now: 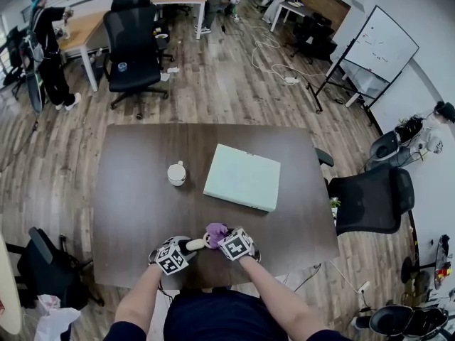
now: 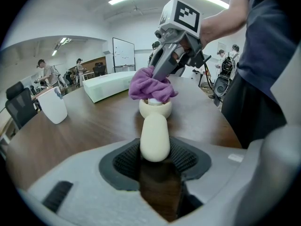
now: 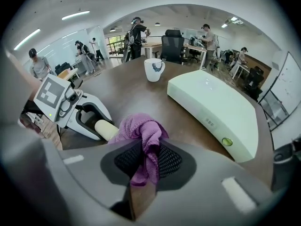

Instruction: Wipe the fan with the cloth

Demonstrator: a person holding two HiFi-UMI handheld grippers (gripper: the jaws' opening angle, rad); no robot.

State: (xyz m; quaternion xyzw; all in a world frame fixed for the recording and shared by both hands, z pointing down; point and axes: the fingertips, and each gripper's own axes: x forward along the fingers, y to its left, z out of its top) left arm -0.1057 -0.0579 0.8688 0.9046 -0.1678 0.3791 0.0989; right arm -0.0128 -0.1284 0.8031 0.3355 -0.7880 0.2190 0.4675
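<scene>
The dark desk (image 1: 142, 212) carries a flat pale green box (image 1: 242, 177) near its middle. A white mug (image 1: 176, 174) stands just beside the box, at 9 o'clock of it. The 2 grippers meet at the 6 o'clock edge of the desk, close to the person. From there the box lies at 1 o'clock and the mug at 11 o'clock.

The left gripper (image 1: 183, 249) has its fingers (image 2: 123, 160) closed on the cream handle of the fan (image 2: 155, 138), a small hand model. The round head of the fan points away, toward 12 o'clock in the left gripper view. The right gripper (image 1: 222, 239) comes down on it from 1 o'clock. Its fingers (image 3: 170, 161) pinch the purple cloth (image 3: 141, 128), and a bunch of the cloth sits on top of the fan head and covers most of it.

I judge that the wiping itself is in hand: the cloth is on the head and the fan is steadied. The next move calls for a firm left grip while the right gripper rubs the cloth around the head. The rim and the side that is hidden now need it too, and probably the handle after that. A hard push may tip the fan in the fingers.
</scene>
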